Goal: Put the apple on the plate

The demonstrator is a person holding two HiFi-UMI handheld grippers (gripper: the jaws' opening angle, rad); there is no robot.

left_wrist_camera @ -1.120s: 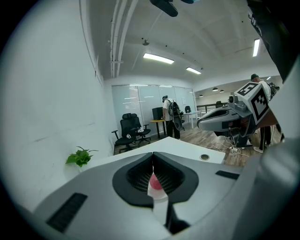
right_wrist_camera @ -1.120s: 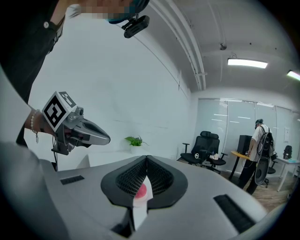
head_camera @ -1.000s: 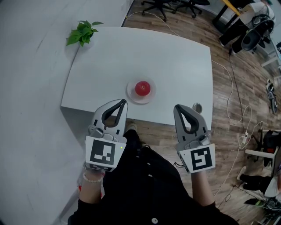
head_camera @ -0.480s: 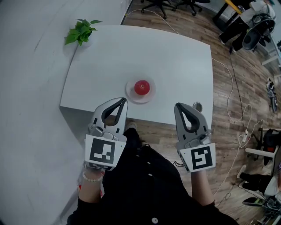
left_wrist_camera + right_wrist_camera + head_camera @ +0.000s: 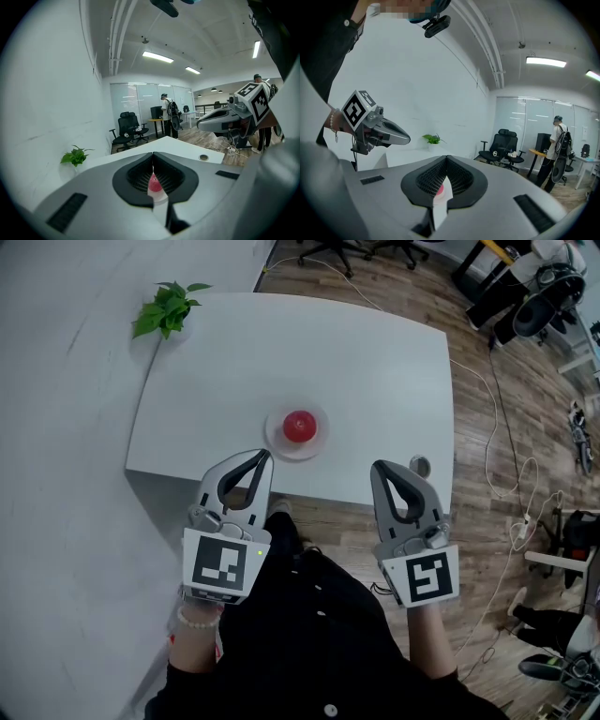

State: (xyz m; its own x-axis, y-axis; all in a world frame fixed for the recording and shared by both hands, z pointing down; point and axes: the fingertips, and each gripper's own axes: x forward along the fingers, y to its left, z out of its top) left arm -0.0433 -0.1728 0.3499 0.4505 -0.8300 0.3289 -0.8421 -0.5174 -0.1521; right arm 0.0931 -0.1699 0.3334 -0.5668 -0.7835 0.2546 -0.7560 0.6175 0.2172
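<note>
A red apple rests on a small white plate near the front edge of the white table. Both grippers hover short of that edge, over the person's lap. My left gripper is below and left of the plate, shut and empty. Further right, my right gripper is also shut with nothing in it. In the left gripper view the apple shows through the hollow behind the closed tips. The right gripper view shows a sliver of the apple behind its closed tips.
A potted green plant stands at the table's far left corner. A small round grey object sits at the near right edge. Office chairs and cables lie on the wooden floor beyond. A person stands far back.
Both grippers keep their places. The table with plate and apple sits very slightly higher and further left in the head view.
</note>
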